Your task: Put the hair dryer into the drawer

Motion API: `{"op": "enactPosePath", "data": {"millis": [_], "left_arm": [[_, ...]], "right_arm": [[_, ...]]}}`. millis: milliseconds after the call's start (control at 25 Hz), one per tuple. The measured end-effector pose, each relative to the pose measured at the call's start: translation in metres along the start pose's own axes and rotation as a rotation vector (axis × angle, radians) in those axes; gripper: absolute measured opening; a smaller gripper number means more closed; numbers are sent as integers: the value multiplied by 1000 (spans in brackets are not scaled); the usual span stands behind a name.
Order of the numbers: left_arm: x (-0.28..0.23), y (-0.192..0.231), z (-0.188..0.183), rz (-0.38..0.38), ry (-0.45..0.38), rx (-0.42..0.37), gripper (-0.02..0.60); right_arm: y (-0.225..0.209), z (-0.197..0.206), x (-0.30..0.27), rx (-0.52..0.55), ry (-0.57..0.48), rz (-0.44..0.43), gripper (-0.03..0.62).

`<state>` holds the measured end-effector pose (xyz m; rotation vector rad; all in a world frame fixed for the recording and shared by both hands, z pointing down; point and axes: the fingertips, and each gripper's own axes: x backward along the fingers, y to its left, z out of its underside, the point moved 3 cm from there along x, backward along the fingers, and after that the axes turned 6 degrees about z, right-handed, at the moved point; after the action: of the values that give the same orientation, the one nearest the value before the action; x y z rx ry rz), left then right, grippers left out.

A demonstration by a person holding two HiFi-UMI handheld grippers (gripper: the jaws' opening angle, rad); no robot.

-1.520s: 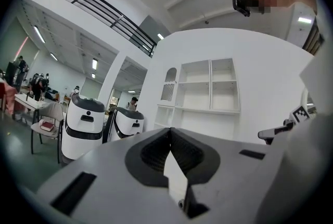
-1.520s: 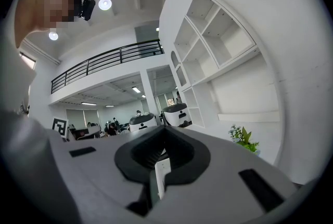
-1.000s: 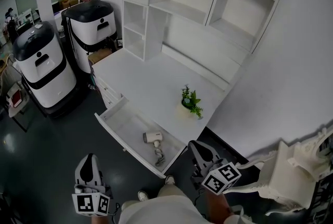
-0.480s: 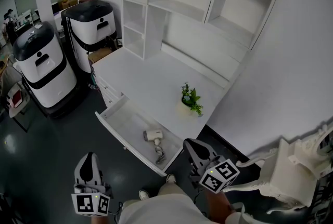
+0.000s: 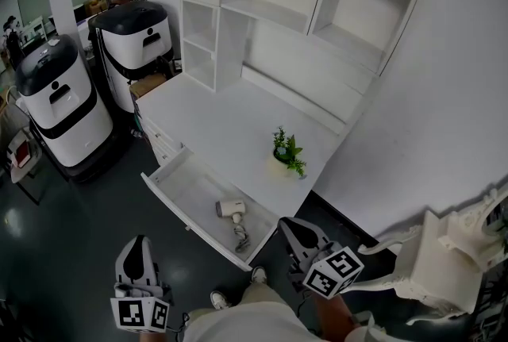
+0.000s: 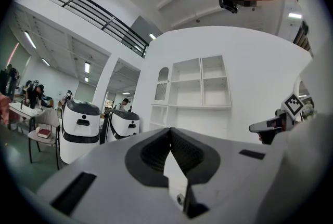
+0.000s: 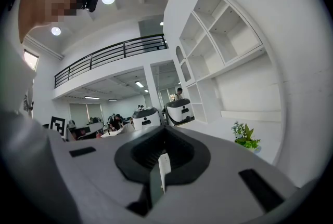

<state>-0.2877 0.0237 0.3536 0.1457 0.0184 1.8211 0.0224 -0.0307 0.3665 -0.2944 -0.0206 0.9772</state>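
The hair dryer [image 5: 232,209] lies in the open drawer [image 5: 176,188], toward its right end, with the cord [image 5: 240,237] curled beside it, so I judge the placing is done. The fingers of my left gripper [image 5: 136,242] and right gripper [image 5: 288,226] are pressed together and hold nothing. Both hang low before the drawer's front edge, apart from it, with open floor [image 5: 87,237] around for 1 closing push.

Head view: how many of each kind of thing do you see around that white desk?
Hair dryer: 1
Potted plant: 1
Open drawer: 1
Black-and-white machines: 2
Grippers: 2 (left gripper, right gripper)
White chair: 1
Total: 8
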Motion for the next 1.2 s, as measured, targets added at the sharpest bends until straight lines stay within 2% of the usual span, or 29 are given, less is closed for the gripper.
{"op": "enactPosePath", "data": {"millis": [440,1200], "left_arm": [[6,-3,4,-8,1,10,15],[2,-13,11,7,4,29,15]], "right_arm": [[5,2,1,16,7,-16,9],[-3,3,12,25,-7,18,9]]}}
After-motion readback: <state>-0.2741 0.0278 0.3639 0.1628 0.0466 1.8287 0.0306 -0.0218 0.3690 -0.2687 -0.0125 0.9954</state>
